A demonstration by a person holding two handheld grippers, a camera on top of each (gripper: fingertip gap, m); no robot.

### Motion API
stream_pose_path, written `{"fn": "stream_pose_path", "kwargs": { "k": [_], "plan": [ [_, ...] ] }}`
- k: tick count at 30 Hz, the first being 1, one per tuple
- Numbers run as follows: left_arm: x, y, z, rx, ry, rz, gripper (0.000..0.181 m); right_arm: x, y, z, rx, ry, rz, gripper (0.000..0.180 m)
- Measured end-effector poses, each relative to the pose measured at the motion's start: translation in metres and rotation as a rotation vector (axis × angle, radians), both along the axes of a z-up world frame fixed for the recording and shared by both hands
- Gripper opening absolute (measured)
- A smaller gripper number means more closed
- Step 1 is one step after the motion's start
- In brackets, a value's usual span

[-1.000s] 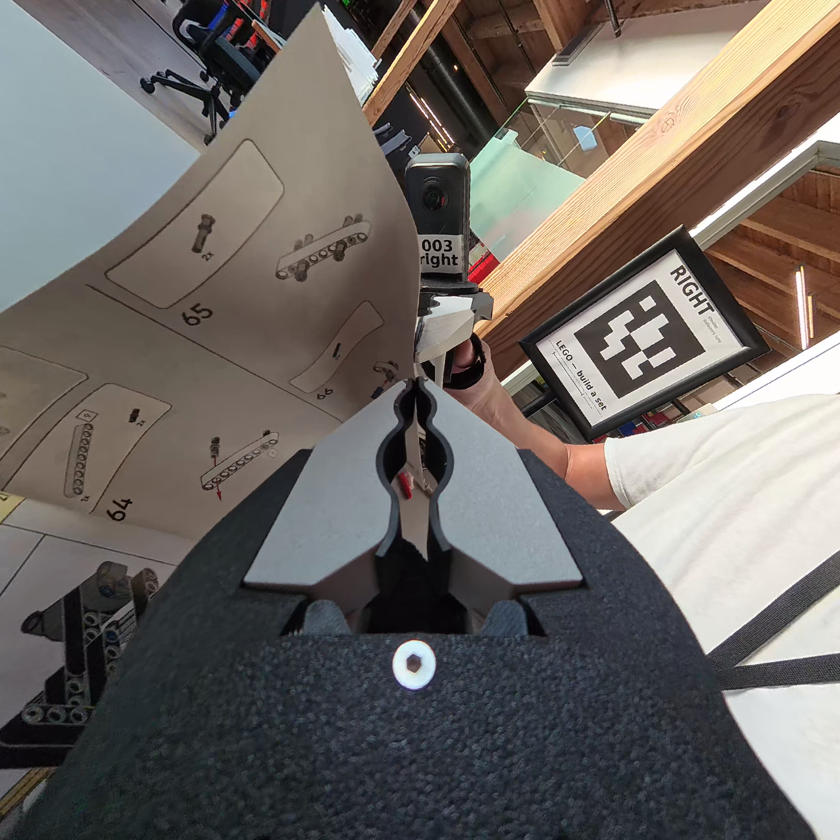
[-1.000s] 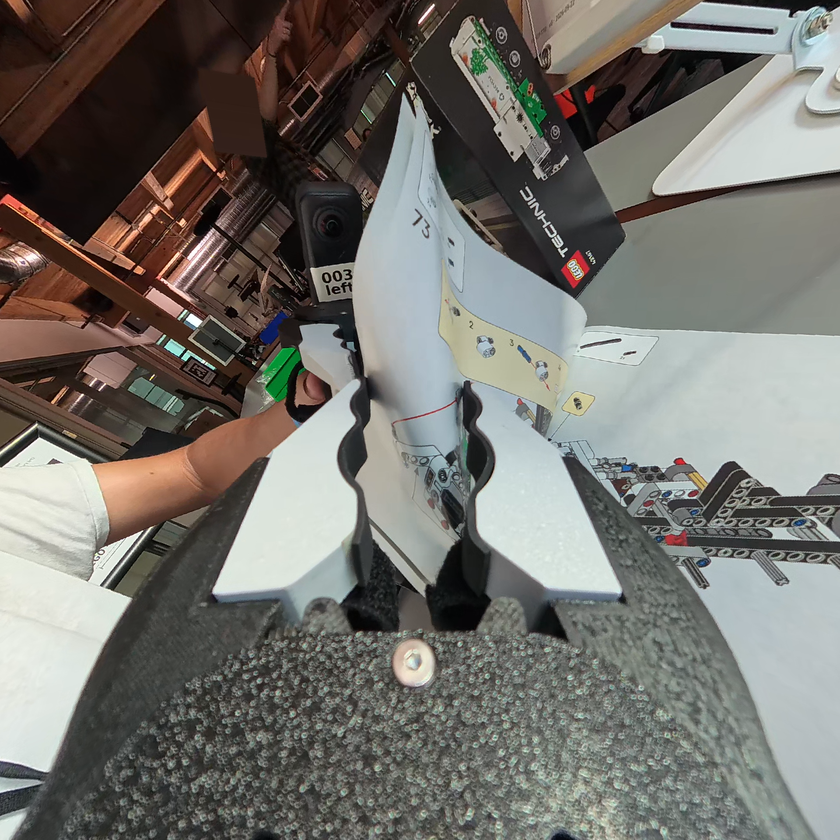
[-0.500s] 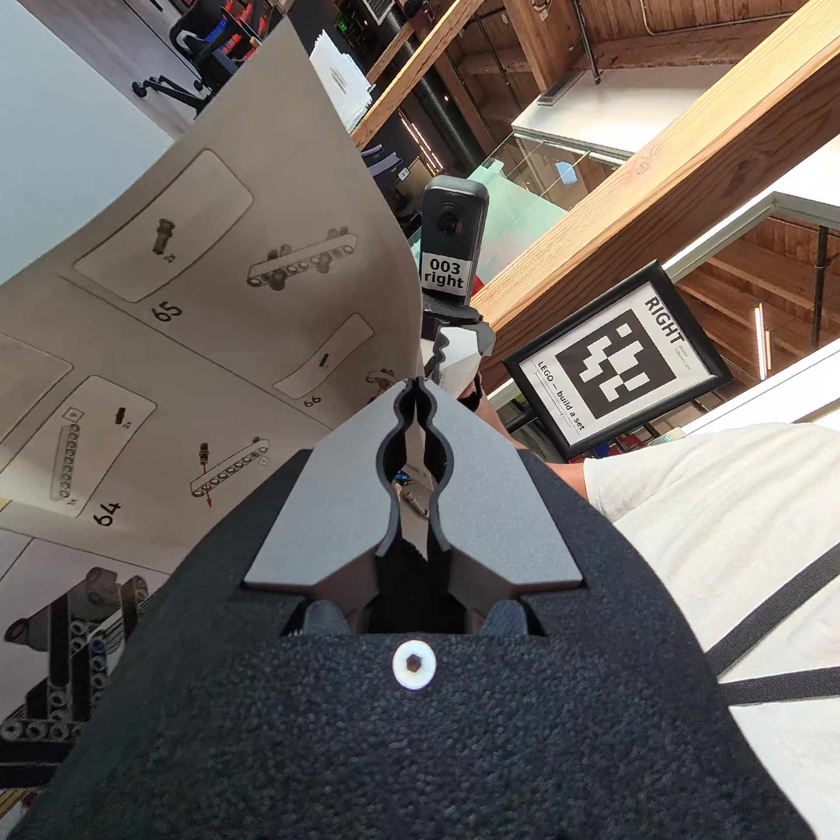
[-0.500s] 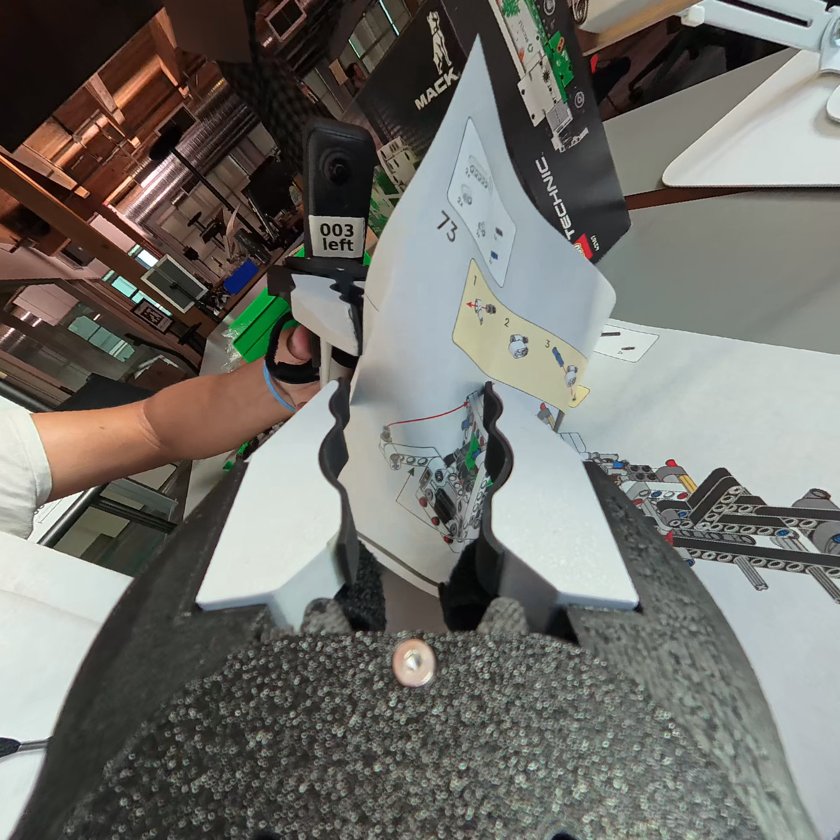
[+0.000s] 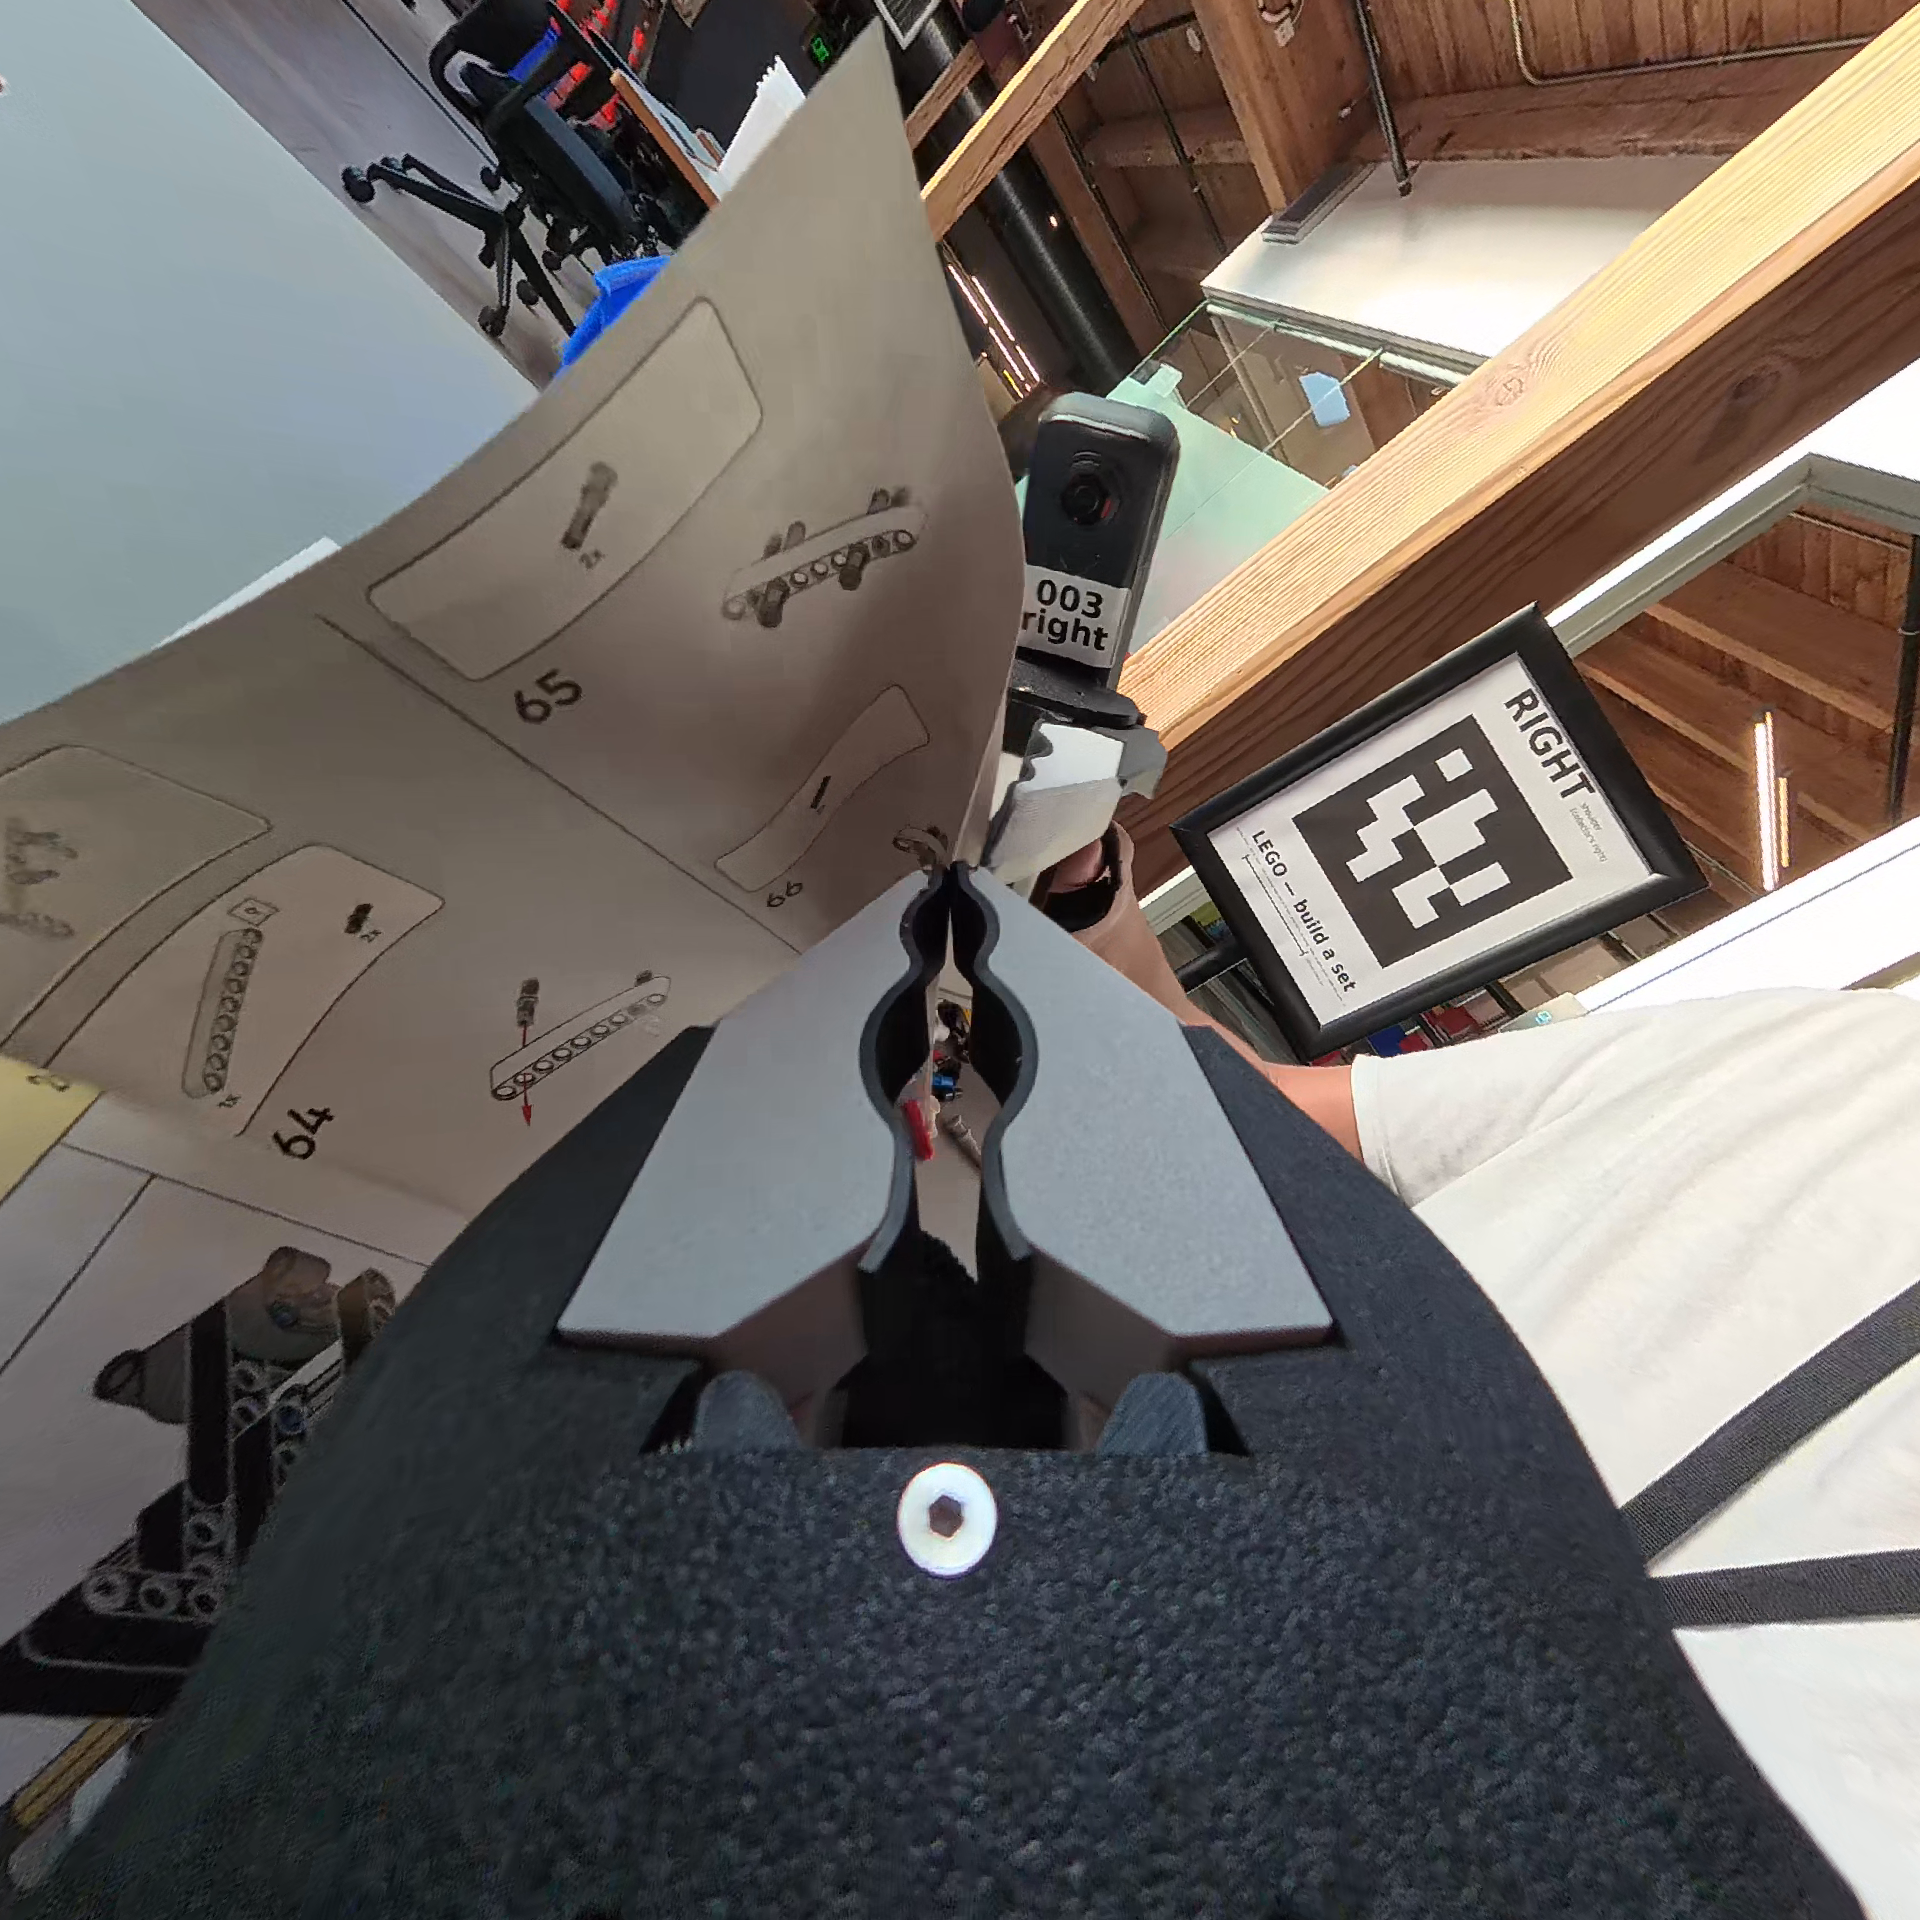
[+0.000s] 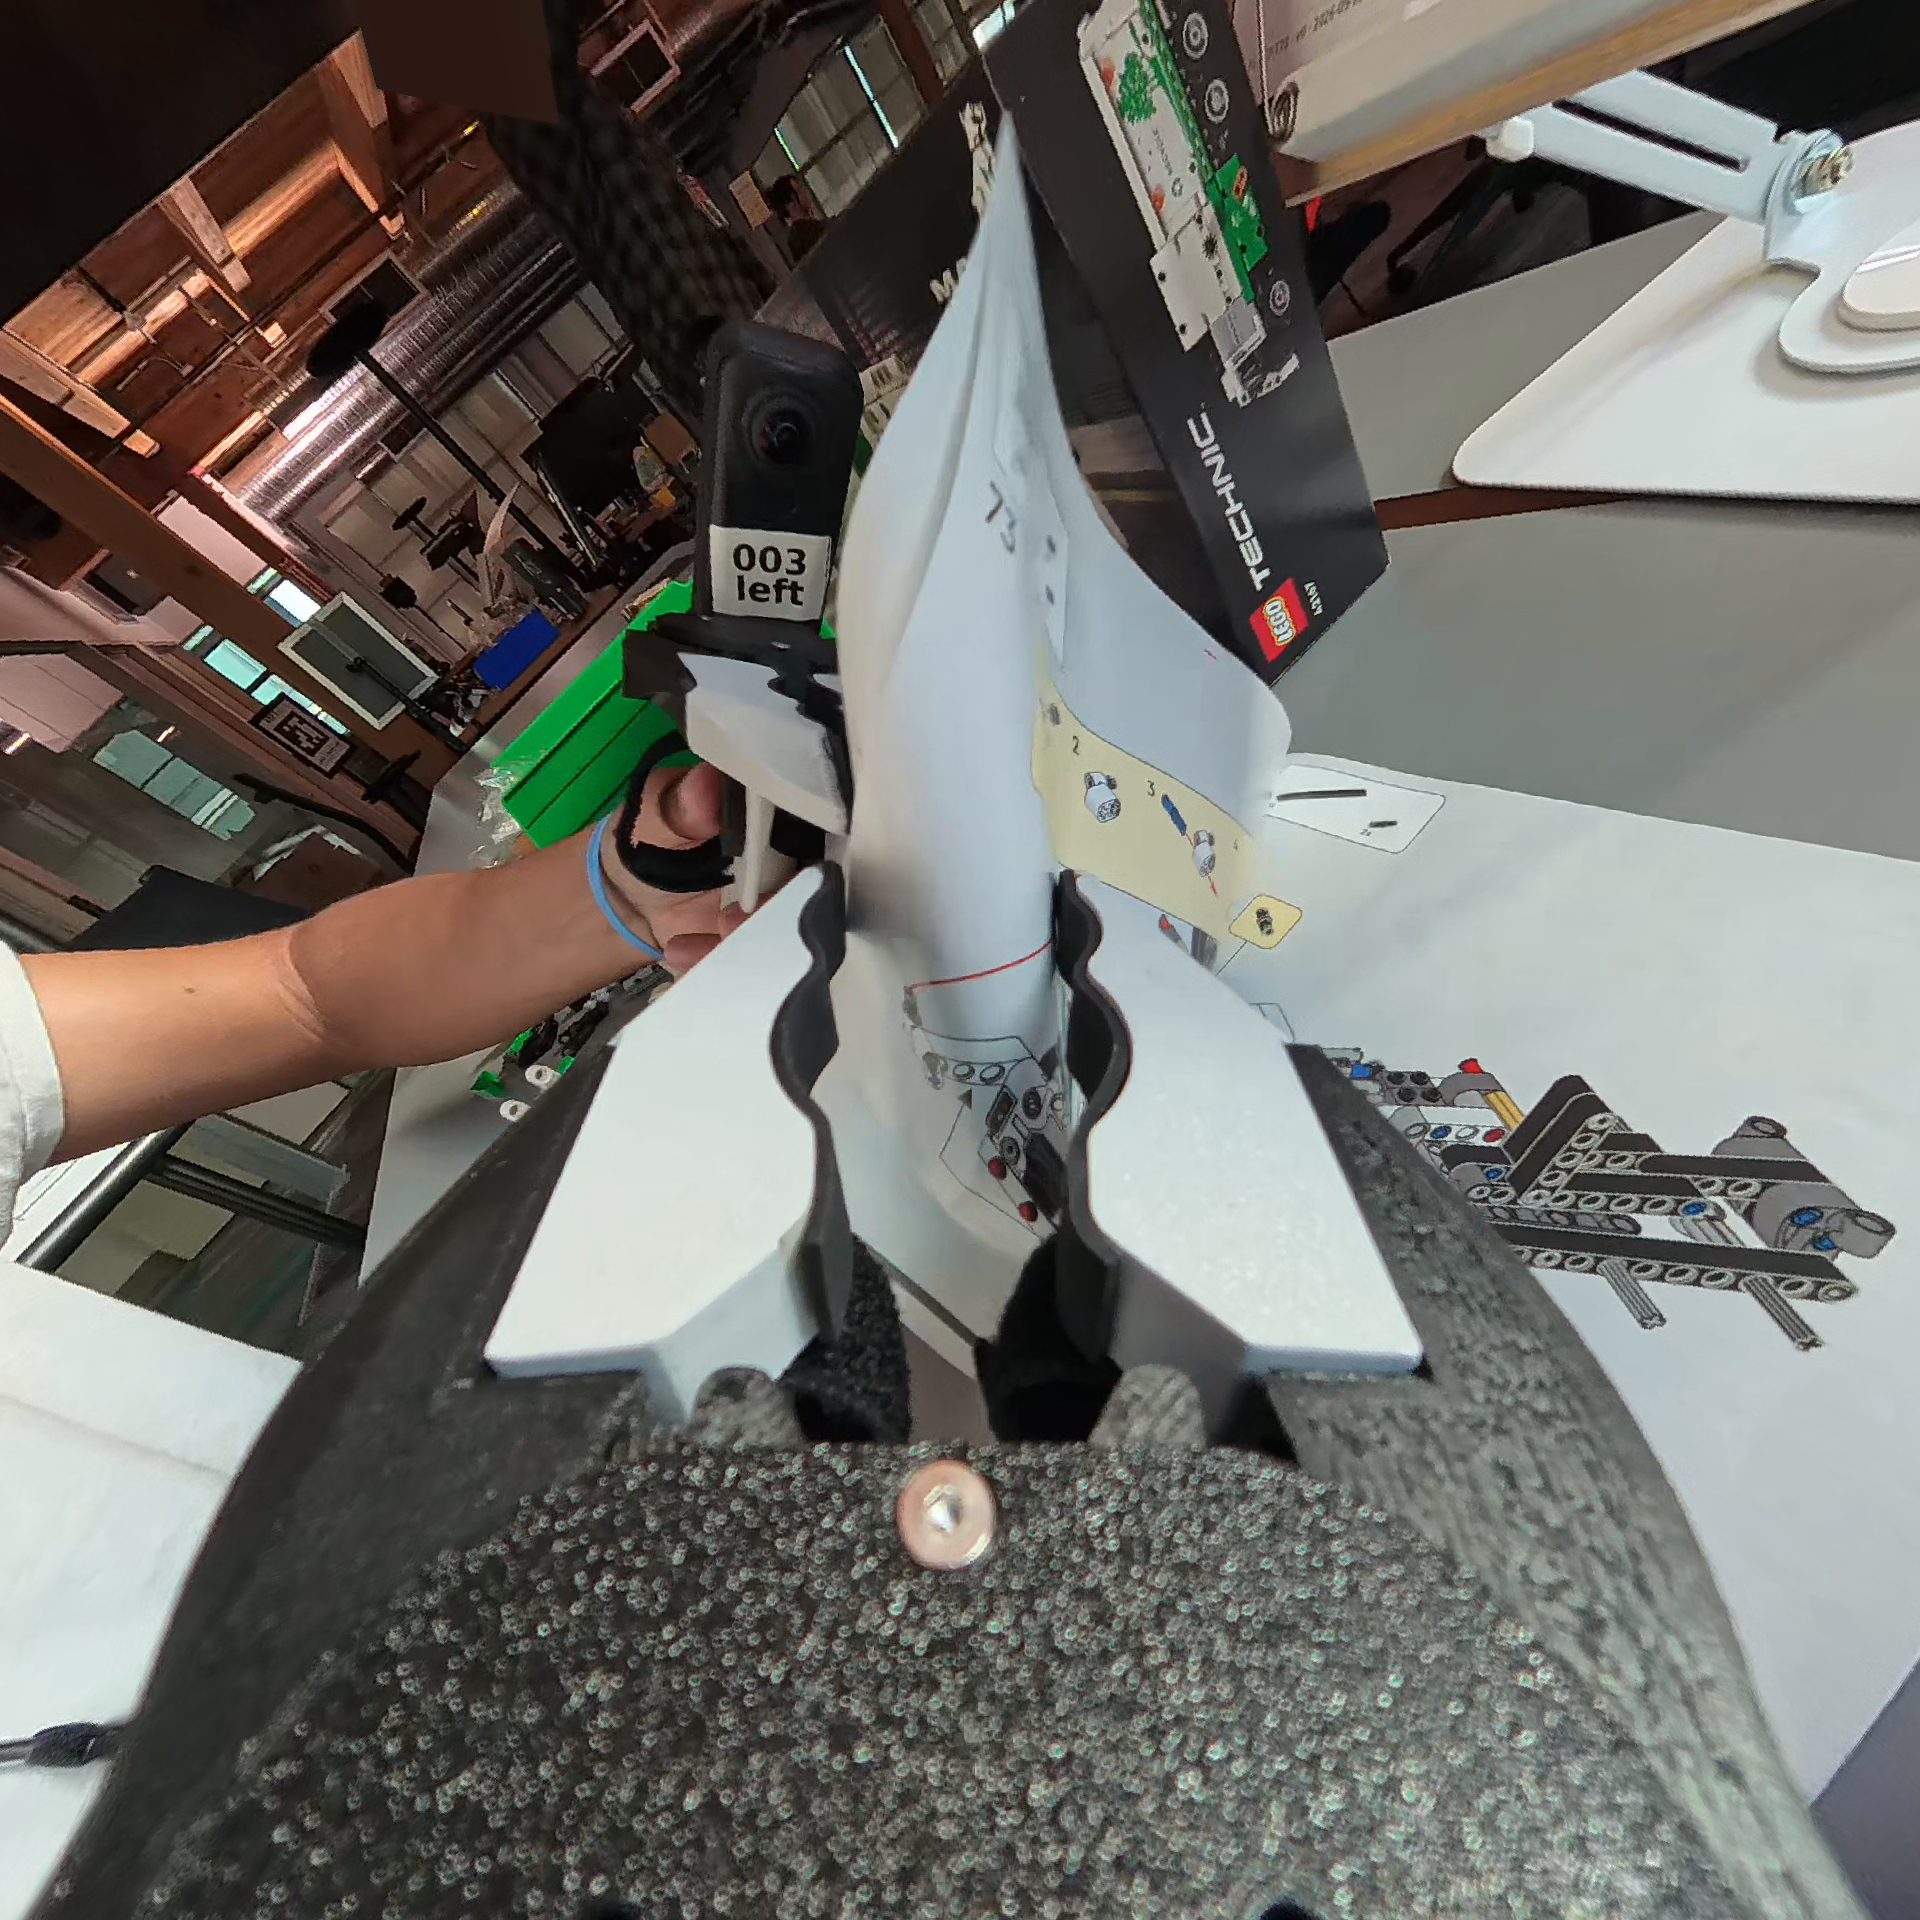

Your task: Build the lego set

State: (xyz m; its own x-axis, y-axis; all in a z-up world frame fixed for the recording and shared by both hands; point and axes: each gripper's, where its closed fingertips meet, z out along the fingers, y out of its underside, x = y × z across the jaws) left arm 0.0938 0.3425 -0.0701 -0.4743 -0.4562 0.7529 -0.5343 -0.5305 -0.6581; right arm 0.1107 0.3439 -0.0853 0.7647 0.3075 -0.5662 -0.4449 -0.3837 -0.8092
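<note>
My left gripper (image 5: 948,885) is shut on the edge of a raised page (image 5: 623,727) of the instruction booklet, with the page curling up to the left. In the right wrist view the same page (image 6: 966,727) stands upright between the jaws of my right gripper (image 6: 951,894). Those jaws are open, one on each side of the paper. The left gripper (image 6: 774,753) shows just behind the page there, pinching it. The right gripper (image 5: 1060,810) shows beyond the page in the left wrist view. The flat booklet page (image 6: 1558,935) lies below on the table.
A black Lego box (image 6: 1195,312) stands behind the booklet. A framed marker sign (image 5: 1434,831) stands at the right. A green box (image 6: 582,748) and loose Lego parts (image 6: 530,1070) lie on the table at the left. A white stand base (image 6: 1714,395) is at the far right. Both grippers' tips are close together, under 4 cm apart.
The left gripper keeps its hold on the page. The right jaws stood wider half a second ago and are now closer together around the page, which stands more edge-on.
</note>
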Motion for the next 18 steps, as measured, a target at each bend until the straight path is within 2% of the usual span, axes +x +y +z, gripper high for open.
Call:
{"fn": "stream_pose_path", "kwargs": {
  "k": [2, 6, 9, 18],
  "plan": [
    [0.002, 0.004, -0.002, -0.004, 0.016, 0.029, 0.0, 0.004, 0.001, 0.002, 0.011, -0.037, -0.034, 0.049],
    [0.005, 0.003, 0.001, -0.02, 0.017, 0.038, 0.0, 0.011, 0.003, 0.006, 0.054, -0.154, -0.121, 0.052],
    [0.004, -0.007, 0.001, -0.004, 0.012, 0.006, 0.0, 0.012, 0.003, 0.009, 0.065, -0.126, -0.13, 0.035],
    [0.005, -0.006, -0.006, 0.021, 0.025, 0.013, 0.0, 0.016, 0.001, 0.005, 0.042, -0.142, -0.128, 0.018]
  ]
}}
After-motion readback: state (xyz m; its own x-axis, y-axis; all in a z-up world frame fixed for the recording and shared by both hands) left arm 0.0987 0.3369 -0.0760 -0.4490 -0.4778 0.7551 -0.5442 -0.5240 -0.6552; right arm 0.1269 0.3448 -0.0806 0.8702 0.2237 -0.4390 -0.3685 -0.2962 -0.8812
